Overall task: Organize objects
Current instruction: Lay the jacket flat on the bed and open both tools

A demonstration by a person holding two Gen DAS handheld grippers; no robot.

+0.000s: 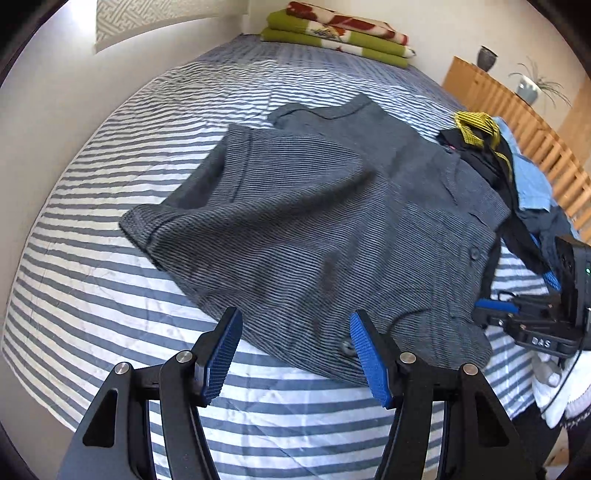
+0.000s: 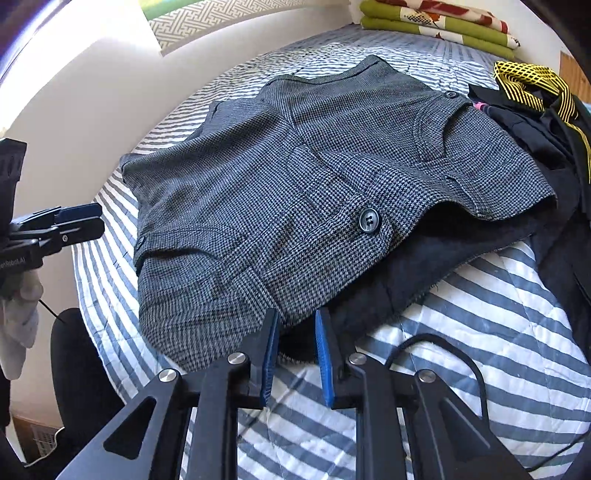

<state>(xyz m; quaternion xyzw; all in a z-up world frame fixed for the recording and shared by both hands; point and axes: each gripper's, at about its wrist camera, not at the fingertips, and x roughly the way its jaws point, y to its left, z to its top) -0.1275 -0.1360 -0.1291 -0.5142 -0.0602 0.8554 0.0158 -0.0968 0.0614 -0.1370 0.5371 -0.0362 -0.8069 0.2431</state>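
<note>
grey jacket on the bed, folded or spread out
Partly folded: the grey houndstooth jacket has a sleeve laid across its body on the striped quilt.

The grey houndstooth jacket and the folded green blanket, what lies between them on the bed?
Only bare striped bedspread lies between jacket and blanket, in both wrist views.

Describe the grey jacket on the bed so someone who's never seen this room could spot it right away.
Start at the striped bed cover. The grey jacket lies spread flat in its middle, left of a heap of dark clothes. Its fine grey check weave and dark round button set it apart.
</note>
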